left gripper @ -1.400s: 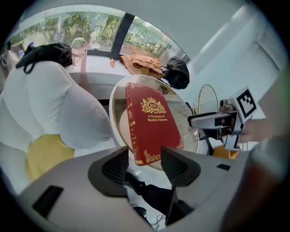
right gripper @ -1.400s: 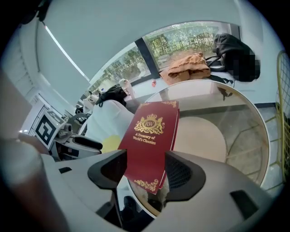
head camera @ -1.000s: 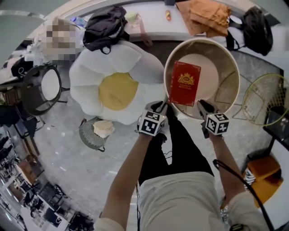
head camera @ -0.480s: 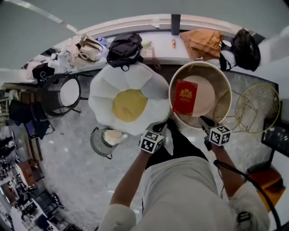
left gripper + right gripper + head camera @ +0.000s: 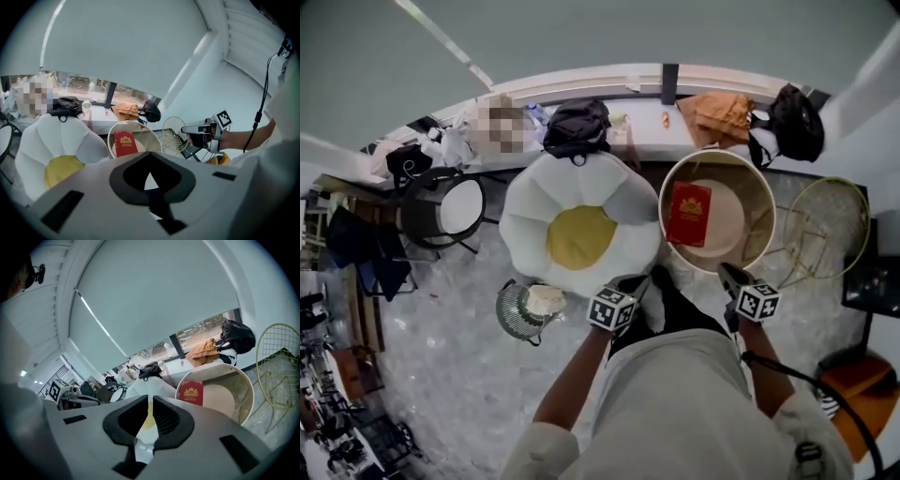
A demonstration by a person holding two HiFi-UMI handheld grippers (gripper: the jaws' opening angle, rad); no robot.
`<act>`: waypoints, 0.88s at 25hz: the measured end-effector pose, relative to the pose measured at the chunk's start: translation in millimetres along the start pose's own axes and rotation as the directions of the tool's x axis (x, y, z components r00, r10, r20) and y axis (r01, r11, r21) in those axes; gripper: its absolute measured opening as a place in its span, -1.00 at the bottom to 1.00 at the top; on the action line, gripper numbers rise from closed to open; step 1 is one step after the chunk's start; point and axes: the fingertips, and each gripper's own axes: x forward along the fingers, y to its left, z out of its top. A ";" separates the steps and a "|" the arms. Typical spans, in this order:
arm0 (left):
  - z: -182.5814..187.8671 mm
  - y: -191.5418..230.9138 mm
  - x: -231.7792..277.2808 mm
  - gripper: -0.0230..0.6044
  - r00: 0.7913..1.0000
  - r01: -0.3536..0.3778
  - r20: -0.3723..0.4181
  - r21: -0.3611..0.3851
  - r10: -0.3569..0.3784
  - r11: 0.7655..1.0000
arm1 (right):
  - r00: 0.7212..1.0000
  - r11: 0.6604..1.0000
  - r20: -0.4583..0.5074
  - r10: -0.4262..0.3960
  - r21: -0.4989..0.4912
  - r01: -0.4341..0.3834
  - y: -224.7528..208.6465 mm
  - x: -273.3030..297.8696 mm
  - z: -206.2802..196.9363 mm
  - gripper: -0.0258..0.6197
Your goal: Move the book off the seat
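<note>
A red book (image 5: 689,213) with a gold crest lies flat in the round beige tub seat (image 5: 766,202), at its left side. Both grippers hang in the air on the near side of the seat, well short of the book. My left gripper (image 5: 635,284) is shut and empty; the left gripper view shows its pads met (image 5: 149,157), with the book (image 5: 124,143) far beyond them. My right gripper (image 5: 730,276) is shut too, with only a thin slit between its pads (image 5: 149,397) and nothing in it. In the right gripper view the book (image 5: 191,393) lies ahead to the right.
A white flower-shaped chair with a yellow centre (image 5: 581,234) stands left of the seat. A gold wire chair (image 5: 830,230) is at the right and a black round chair (image 5: 455,208) at the far left. A wire basket (image 5: 525,307) sits on the floor. Bags and an orange cloth (image 5: 717,112) lie on the sill.
Both grippers have drawn up and back from the seat's near rim, and the head view has pulled away with them. The book has stayed put in the seat.
</note>
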 end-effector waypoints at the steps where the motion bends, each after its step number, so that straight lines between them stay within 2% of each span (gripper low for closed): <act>1: -4.9 -2.5 -7.5 -0.92 1.000 0.005 0.005 0.006 -0.005 1.000 | 1.000 1.000 0.012 -0.003 0.002 0.003 7.9 -6.4 -4.2 -0.75; 12: -52.7 -31.8 -56.9 -0.92 0.997 0.077 0.027 0.056 -0.078 0.995 | 0.990 0.997 0.128 -0.058 0.062 0.050 56.8 -81.9 -56.3 -0.75; 18: -49.5 -51.6 -64.7 -0.92 0.991 0.119 0.056 0.088 -0.125 0.989 | 0.982 0.994 0.164 -0.090 0.071 0.079 62.0 -114.8 -72.4 -0.75; 22: -39.3 -72.1 -67.7 -0.92 0.985 0.132 0.096 0.095 -0.141 0.987 | 0.978 0.997 0.195 -0.069 0.055 0.060 57.7 -131.0 -67.1 -0.75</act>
